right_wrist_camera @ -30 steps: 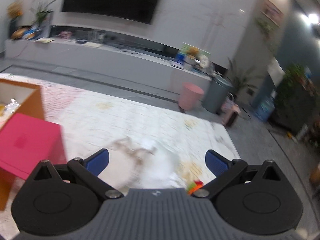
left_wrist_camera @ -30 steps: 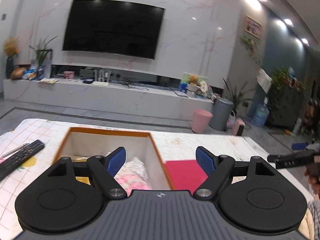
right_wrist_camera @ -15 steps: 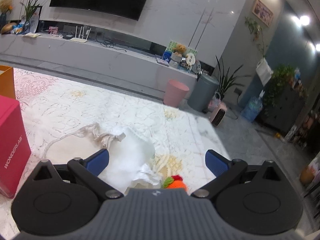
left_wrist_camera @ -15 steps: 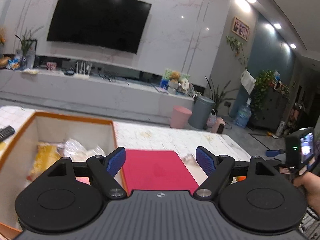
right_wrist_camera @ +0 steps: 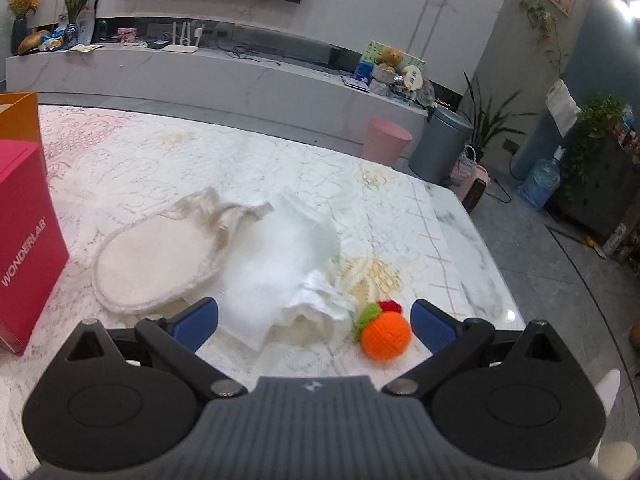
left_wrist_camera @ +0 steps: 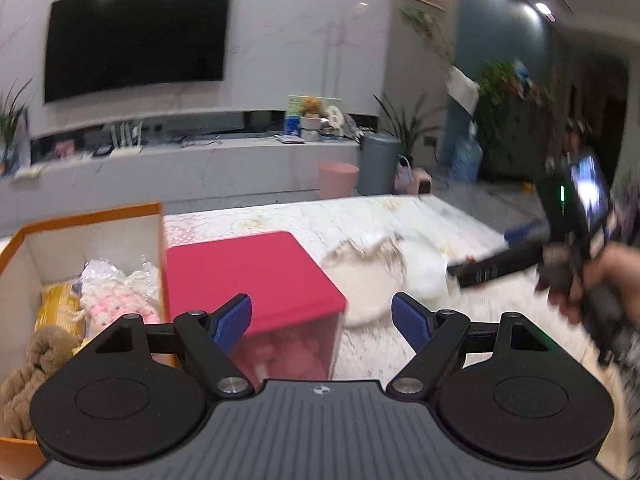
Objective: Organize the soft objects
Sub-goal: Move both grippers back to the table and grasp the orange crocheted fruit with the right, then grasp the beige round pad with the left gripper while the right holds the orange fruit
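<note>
My right gripper (right_wrist_camera: 314, 322) is open and empty, low over a crumpled white cloth (right_wrist_camera: 280, 256). A cream round pad with a strap (right_wrist_camera: 160, 256) lies left of the cloth, and an orange knitted fruit (right_wrist_camera: 386, 336) lies by my right fingertip. My left gripper (left_wrist_camera: 322, 322) is open and empty above a pink box (left_wrist_camera: 248, 276). An orange box (left_wrist_camera: 88, 220) at the left holds a pink-and-white knitted item (left_wrist_camera: 116, 304), a yellow packet (left_wrist_camera: 58, 308) and a brown plush (left_wrist_camera: 28, 380). The right gripper also shows in the left wrist view (left_wrist_camera: 516, 244).
The pink box (right_wrist_camera: 24, 240) stands at the left in the right wrist view, with the orange box (right_wrist_camera: 18, 114) behind it. The table's right edge (right_wrist_camera: 480, 240) drops to the floor, where a pink bin (right_wrist_camera: 388, 138) and a grey bin (right_wrist_camera: 438, 152) stand.
The left gripper swung right, from over the orange box to over the pink box. The right gripper moved down and closer to the white cloth and orange fruit. Both stayed open.
</note>
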Motion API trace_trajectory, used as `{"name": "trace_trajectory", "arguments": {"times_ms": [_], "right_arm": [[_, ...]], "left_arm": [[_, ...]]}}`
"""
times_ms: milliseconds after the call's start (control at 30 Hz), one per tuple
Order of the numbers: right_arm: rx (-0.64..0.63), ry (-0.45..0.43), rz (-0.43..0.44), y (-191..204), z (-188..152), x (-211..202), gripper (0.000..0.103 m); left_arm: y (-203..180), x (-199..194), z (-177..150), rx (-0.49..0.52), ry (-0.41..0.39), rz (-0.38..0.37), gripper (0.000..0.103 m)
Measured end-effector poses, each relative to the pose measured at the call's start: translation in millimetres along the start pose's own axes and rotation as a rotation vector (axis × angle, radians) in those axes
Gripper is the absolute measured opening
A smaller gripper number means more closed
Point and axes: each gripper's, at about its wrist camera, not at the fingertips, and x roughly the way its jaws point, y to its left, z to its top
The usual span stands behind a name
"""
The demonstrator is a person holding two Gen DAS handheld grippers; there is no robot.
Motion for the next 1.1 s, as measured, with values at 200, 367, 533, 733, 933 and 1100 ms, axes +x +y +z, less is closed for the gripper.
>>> {"name": "trace_trajectory", "arguments": {"times_ms": [200, 367, 533, 733, 933, 1100], "right_arm": [[0.11, 0.01, 0.029, -33, -6, 1, 0.1], [0.216, 0.035, 0.052, -46, -5, 17, 0.1], [0.13, 0.051, 0.02, -33, -5, 40, 0.1], [0.011, 0.077, -0.118, -33, -17, 69, 0.079], [0.112, 0.084, -0.095, -52, -24, 92, 0.046], [0.102, 0.062, -0.107, -52, -22, 77, 0.045]], "left_arm": [[-34, 15, -14, 0.079, 0.035, -0.075, 0.093], [-52, 11, -28, 0.156, 0.038, -0.109, 0.093], [-53, 9, -37, 0.147, 0.076, -0.118, 0.093], [-54, 10, -40, 0.161, 0.1, -0.123, 0.093], [-58, 12, -41, 0.194, 0.091, -0.118, 0.093], [-72, 23, -40, 0.239, 0.09, -0.07, 0.093]]}}
